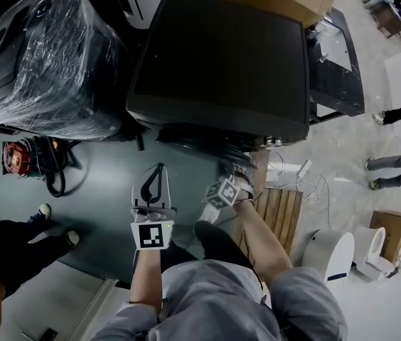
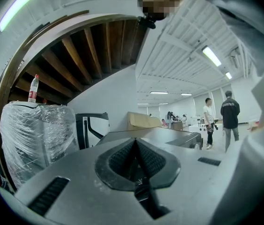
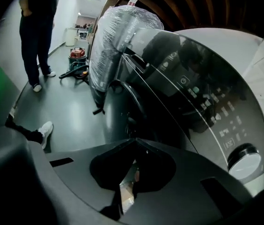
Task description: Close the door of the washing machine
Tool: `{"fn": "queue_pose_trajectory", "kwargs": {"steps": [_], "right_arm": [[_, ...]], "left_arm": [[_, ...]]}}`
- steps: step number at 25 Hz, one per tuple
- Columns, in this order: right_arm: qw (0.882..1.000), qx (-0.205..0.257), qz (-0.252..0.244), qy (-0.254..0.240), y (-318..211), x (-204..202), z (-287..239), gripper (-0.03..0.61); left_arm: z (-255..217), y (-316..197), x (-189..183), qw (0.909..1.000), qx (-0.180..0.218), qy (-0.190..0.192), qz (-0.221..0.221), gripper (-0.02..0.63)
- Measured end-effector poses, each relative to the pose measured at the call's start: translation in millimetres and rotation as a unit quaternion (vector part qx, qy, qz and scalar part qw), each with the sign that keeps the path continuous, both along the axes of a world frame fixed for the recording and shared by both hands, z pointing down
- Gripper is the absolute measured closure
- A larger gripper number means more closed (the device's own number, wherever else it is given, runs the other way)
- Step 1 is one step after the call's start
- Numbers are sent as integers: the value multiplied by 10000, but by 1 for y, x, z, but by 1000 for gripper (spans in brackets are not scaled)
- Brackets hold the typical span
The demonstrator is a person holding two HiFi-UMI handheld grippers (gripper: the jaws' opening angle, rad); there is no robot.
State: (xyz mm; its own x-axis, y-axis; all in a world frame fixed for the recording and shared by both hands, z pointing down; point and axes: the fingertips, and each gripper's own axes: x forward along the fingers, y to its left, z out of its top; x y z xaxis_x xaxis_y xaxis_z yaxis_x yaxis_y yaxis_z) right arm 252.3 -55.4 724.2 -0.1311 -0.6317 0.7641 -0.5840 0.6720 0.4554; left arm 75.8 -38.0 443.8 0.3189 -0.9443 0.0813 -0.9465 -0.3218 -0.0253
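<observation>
Washer door [image 3: 127, 108] sits on the machine's dark front, near the right gripper [image 3: 134, 144], and looks flush. Closing seems done or nearly so; latching is unclear. Right gripper and left gripper [image 2: 135, 142] are pinched together, empty.

Head view: the camera sits above the person and faces steeply down onto the top of the washing machine [image 1: 218, 62], with the wrapped appliance [image 1: 44, 55] to its left. Left gripper view: the camera rides on the left gripper [image 1: 159, 176], is tilted upward at about the level of the machine's top, and looks across that top into the hall, toward the ceiling lights [image 2: 211, 55]. Right gripper view: the camera rides on the right gripper [image 1: 234, 176], close to the machine's front, and looks along the control panel [image 3: 207, 102] toward the grey floor [image 3: 66, 107]. All three views share the washing machine and the wrapped appliance.
</observation>
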Motion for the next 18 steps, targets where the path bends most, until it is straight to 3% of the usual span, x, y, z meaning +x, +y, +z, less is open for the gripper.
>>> {"fn": "queue_pose_trajectory", "kwargs": {"steps": [6,14,18], "right_arm": [[9996,151,231,116,-23,27,-13,577],[9991,202,380,-48,-22,29,-8,578],[9995,223,222,59,-25,25,-3,578]], "left_arm": [[3,-6,5,10000,-39,1,57,612],[2,-15,4,10000,-18,-42,26,612],[4,-18,-3,10000,-43,-42,-34,612]]}}
